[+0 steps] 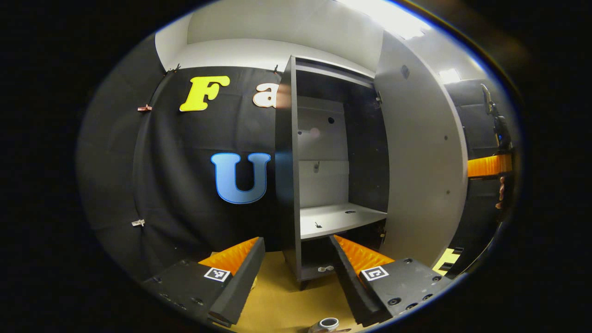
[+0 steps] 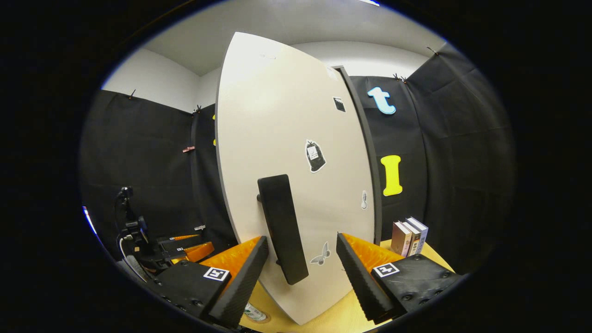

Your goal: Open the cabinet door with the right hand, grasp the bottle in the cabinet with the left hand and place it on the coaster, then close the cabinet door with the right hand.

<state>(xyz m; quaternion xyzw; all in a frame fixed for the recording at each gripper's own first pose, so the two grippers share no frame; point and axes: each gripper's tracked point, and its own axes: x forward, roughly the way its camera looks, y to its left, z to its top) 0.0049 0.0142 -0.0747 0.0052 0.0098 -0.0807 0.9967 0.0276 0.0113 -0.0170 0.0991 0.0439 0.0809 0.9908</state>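
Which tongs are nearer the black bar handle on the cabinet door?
Right. The right tongs are open, fingers either side of the black bar handle. The left tongs face the open dark cabinet, on the door's other side.

Cabinet (image 1: 289, 162): board panels, dark matt outside, smooth pale laminate shelf (image 1: 337, 218) and back inside.
Door (image 2: 286, 138): smooth cream laminate, slight sheen, paper-like stickers on its face.
Handle (image 2: 282, 226): matt black, looks plastic.
Table (image 1: 277, 296): smooth yellowish wood-look top.
Booth wall (image 2: 138, 152): matt black cloth, creased.
Books (image 2: 409, 236), far right: paper, glossy covers.
Fingers (image 2: 240, 282): ribbed pads, matt casing.
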